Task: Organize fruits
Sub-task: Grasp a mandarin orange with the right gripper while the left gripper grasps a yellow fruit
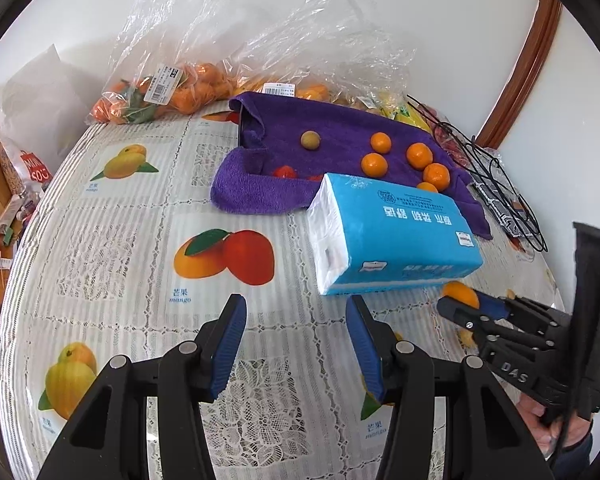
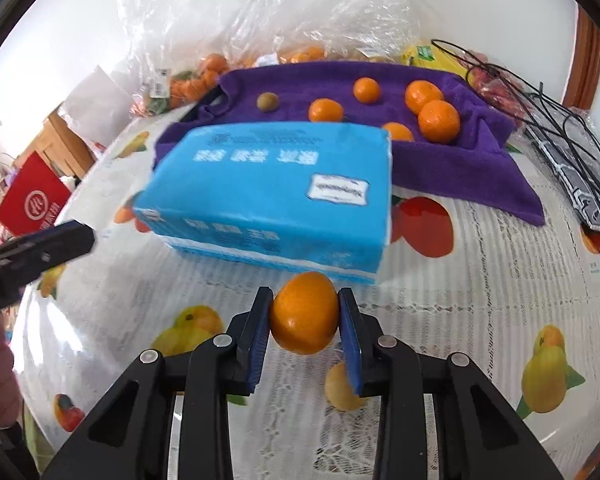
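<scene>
My right gripper (image 2: 304,312) is shut on an orange tangerine (image 2: 303,312), held just above the table in front of a blue tissue pack (image 2: 268,196). In the left wrist view the right gripper (image 1: 460,306) shows at the right with that tangerine (image 1: 458,293). My left gripper (image 1: 296,340) is open and empty over the tablecloth. A purple towel (image 1: 340,132) behind the pack holds several tangerines (image 1: 419,155), a greenish-brown fruit (image 1: 310,140) and red fruits (image 1: 285,171).
Clear plastic bags of tangerines (image 1: 180,88) lie at the back by the wall. A black wire rack (image 1: 500,184) stands at the right. A fruit-print tablecloth (image 1: 140,240) covers the round table. Red packaging (image 2: 32,200) sits off the left edge.
</scene>
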Action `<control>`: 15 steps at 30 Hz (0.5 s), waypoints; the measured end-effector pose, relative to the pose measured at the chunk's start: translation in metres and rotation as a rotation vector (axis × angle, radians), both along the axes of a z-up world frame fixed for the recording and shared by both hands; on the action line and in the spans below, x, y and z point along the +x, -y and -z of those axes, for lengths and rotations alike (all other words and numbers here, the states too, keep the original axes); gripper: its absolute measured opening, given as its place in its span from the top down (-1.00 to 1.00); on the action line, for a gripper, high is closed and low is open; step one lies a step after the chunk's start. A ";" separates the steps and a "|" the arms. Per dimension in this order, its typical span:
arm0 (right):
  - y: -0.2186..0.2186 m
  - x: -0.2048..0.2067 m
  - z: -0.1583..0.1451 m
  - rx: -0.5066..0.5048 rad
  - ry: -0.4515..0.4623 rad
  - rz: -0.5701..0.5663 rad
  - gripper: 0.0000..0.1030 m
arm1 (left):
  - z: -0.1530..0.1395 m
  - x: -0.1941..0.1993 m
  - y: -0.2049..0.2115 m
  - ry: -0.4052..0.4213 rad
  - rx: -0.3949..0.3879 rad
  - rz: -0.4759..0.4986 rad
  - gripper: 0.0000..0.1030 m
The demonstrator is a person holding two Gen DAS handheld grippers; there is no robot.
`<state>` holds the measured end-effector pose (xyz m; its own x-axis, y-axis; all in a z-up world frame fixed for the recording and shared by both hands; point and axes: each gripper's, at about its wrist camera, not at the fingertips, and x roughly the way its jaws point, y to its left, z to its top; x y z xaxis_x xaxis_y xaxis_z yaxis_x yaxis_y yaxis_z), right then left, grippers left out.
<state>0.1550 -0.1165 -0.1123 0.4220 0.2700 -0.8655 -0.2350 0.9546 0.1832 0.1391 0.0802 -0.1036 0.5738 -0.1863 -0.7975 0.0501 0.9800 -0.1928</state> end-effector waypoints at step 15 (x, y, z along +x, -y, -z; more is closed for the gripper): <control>0.071 -0.031 -0.036 -0.038 0.125 0.112 0.37 | 0.021 -0.002 0.072 -0.050 -0.030 0.153 0.04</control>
